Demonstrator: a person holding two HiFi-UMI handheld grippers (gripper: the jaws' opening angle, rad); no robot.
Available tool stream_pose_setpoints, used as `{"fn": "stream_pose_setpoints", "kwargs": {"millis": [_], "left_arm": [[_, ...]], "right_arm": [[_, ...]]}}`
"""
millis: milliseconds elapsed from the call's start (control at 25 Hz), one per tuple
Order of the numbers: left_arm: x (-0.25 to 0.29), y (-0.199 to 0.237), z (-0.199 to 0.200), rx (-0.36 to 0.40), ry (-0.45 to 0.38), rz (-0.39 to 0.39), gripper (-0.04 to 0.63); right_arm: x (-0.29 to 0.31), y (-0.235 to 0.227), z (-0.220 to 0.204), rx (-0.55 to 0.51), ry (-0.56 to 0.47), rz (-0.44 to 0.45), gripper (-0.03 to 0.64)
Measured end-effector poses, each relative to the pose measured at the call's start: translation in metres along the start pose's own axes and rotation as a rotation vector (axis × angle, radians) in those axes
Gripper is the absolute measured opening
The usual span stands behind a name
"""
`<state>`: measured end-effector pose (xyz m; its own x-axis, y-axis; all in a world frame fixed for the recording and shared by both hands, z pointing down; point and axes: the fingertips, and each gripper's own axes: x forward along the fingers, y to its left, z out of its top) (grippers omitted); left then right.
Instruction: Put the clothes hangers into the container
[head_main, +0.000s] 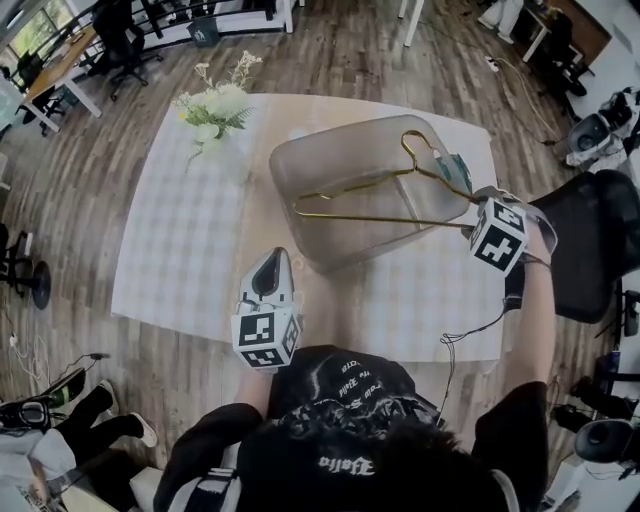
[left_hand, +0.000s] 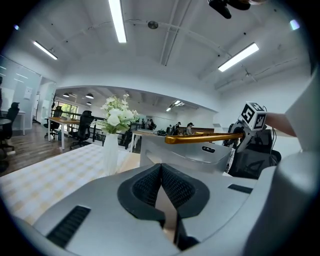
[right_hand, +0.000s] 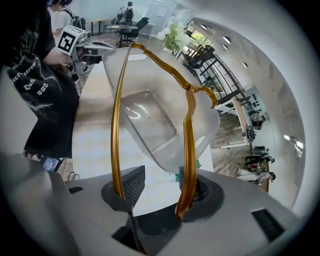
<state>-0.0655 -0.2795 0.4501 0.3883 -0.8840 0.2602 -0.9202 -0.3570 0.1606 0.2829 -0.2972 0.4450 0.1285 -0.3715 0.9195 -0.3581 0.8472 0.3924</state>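
Note:
A gold wire clothes hanger (head_main: 380, 218) hangs level over the translucent grey container (head_main: 300, 160) in the middle of the table. My right gripper (head_main: 472, 215) holds one end of it at the container's right rim. In the right gripper view the hanger (right_hand: 118, 110) runs out from between the pads of that gripper (right_hand: 160, 192) over the container (right_hand: 150, 115), whose inside looks bare. My left gripper (head_main: 272, 265) rests near the table's front edge, apart from the container. Its fingers (left_hand: 161, 182) are shut with nothing between them.
A white vase of flowers (head_main: 215, 110) stands at the back left of the checked table (head_main: 170, 230). A small teal object (head_main: 460, 165) lies behind the container's right corner. A black office chair (head_main: 590, 240) is just right of the table.

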Motion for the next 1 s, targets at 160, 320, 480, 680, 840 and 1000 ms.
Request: {"fn": "stream_pose_setpoints", "kwargs": {"millis": [160, 320, 480, 680, 840, 1000], "left_arm": [[0.004, 0.004, 0.000, -0.001, -0.005, 0.022, 0.020], [0.007, 0.005, 0.000, -0.008, -0.005, 0.039, 0.020], [0.010, 0.007, -0.002, -0.014, -0.003, 0.049, 0.020], [0.016, 0.008, -0.007, -0.019, 0.007, 0.054, 0.020], [0.021, 0.005, -0.006, -0.019, 0.013, 0.057, 0.020], [0.022, 0.007, -0.007, -0.020, 0.018, 0.061, 0.020]], "right_arm": [[0.012, -0.011, 0.008, -0.082, 0.053, 0.075, 0.225], [0.021, -0.013, 0.011, -0.167, 0.114, 0.175, 0.229], [0.024, -0.003, 0.014, -0.211, 0.149, 0.318, 0.229], [0.017, -0.012, 0.017, -0.272, 0.201, 0.361, 0.229], [0.011, -0.027, 0.020, -0.294, 0.237, 0.367, 0.227], [0.014, -0.035, 0.029, -0.316, 0.242, 0.375, 0.227]]}}
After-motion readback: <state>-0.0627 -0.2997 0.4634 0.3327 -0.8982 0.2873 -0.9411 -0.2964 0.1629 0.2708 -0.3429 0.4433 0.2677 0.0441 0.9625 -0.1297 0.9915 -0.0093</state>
